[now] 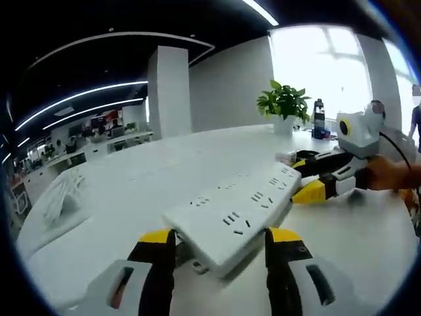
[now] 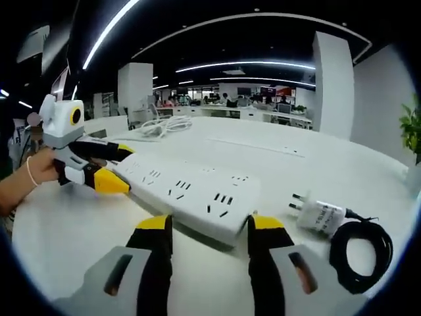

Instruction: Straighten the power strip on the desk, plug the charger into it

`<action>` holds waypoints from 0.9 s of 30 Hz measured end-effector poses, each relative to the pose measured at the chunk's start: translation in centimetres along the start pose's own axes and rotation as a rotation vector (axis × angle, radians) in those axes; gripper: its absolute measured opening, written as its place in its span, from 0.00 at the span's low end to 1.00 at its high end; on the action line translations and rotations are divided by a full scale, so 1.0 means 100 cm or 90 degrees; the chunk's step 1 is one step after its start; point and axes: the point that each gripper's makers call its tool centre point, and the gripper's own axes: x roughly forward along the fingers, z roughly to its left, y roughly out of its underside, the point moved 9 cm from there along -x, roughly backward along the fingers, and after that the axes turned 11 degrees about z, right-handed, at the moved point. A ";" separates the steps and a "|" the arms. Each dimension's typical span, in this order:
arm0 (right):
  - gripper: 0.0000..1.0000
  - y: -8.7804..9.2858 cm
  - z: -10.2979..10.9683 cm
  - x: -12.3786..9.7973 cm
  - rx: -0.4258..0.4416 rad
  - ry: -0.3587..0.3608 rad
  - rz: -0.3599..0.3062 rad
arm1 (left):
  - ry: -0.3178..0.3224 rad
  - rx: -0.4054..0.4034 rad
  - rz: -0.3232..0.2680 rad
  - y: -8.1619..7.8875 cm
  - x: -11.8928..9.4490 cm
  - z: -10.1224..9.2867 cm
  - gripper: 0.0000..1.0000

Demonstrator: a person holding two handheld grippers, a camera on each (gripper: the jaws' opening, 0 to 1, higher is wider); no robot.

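- Left gripper [image 1: 220, 253]: yellow-tipped jaws clenched on one end of the long white plastic power strip [image 1: 237, 214], which is held over the white desk [image 1: 131, 191].
- Right gripper [image 2: 205, 237]: clenched on the strip's opposite end.
- White charger with coiled black cable [image 2: 319, 214] lies on the desk at 3 o'clock in the right gripper view.
- Green potted plant [image 1: 284, 105] stands at 1 o'clock in the left gripper view.

You will find no lettering, brand, number or sign that can be read in either view. The white power strip [image 2: 187, 194] shows you only its socket slots, with no printing you can make out. At about four o'clock in the right gripper view, the white charger [image 2: 318, 214] carries faint grey marks on its face, too small and blurred to read.
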 end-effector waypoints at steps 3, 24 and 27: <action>0.44 0.001 0.000 -0.001 0.001 0.004 0.002 | 0.005 0.003 0.002 -0.001 0.001 0.001 0.55; 0.42 0.003 -0.001 -0.006 -0.003 0.014 0.010 | 0.012 0.007 0.004 -0.001 0.002 -0.002 0.54; 0.41 0.002 -0.002 -0.006 -0.003 0.011 0.012 | 0.011 0.006 0.004 -0.001 0.002 -0.003 0.54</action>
